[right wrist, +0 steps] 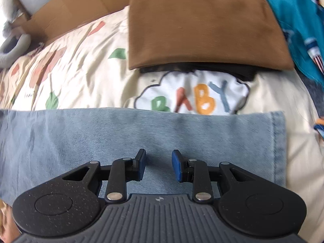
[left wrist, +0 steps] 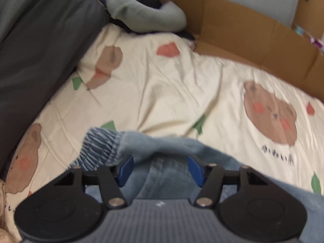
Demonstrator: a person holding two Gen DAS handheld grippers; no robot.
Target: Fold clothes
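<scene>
Light blue jeans lie on a cream bear-print bedspread (left wrist: pixel 162 81). In the left wrist view their bunched top (left wrist: pixel 162 145), with a striped elastic waistband (left wrist: pixel 99 147), rises in front of my left gripper (left wrist: pixel 161 170). Its blue pads (left wrist: pixel 126 170) stand wide apart with denim between them, so it is open. In the right wrist view a flat jeans leg (right wrist: pixel 141 129) stretches across, its hem at the right (right wrist: pixel 280 145). My right gripper (right wrist: pixel 159 166) hovers just over that leg, open, with nothing pinched between the pads.
A folded brown garment (right wrist: pixel 202 24) lies on a white "BABY" print cloth (right wrist: pixel 194 99) beyond the leg. Teal clothing (right wrist: pixel 295 20) is piled at the right. A cardboard box (left wrist: pixel 253 38), a grey garment (left wrist: pixel 141 14) and a dark grey cushion (left wrist: pixel 40 40) border the bedspread.
</scene>
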